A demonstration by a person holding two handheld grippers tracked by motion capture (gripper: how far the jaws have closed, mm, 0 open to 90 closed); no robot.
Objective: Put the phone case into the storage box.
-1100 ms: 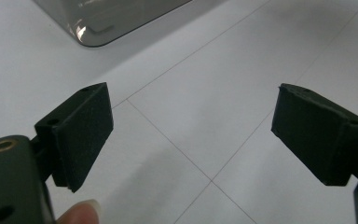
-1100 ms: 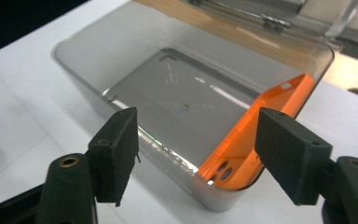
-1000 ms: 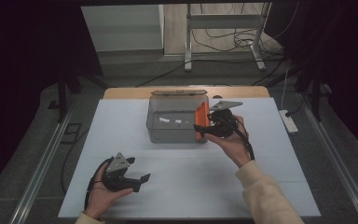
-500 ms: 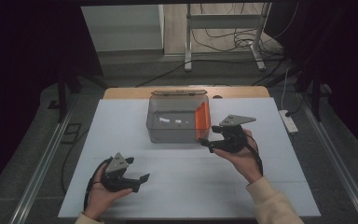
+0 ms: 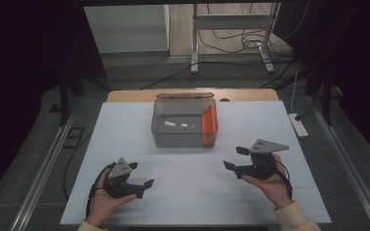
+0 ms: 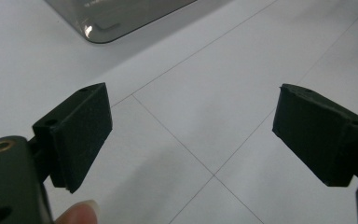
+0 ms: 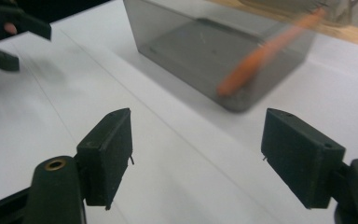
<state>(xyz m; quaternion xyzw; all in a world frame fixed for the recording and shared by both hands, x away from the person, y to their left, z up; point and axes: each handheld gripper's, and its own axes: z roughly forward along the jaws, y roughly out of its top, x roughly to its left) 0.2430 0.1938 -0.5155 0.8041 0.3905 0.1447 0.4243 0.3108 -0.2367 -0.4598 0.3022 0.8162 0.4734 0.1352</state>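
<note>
A grey see-through box [image 5: 180, 126] with an orange panel [image 5: 210, 126] on its right end stands at the back middle of the white table [image 5: 192, 202]. Small white bits lie inside it. My right gripper [image 5: 234, 158] hovers to the front right of the box, apart from it and pointing left. Its jaws have just been opening wider and hold nothing. In the right gripper view the gripper [image 7: 198, 154] faces the box [image 7: 200, 51] and the blurred orange panel [image 7: 261, 53]. My left gripper [image 5: 141, 175] rests open at the front left. Bare table shows between the pads of the left gripper [image 6: 193, 135].
A wooden board [image 5: 125, 95] runs behind the white sheet. On the floor lie a white power strip [image 5: 298, 125] to the right, cables, and a metal stand [image 5: 231, 43] at the back. Metal rails [image 5: 43, 173] flank the table.
My right gripper has drawn back from the orange end of the box toward the front right and sunk a little. The orange panel stays on the box. The left gripper has not moved.
</note>
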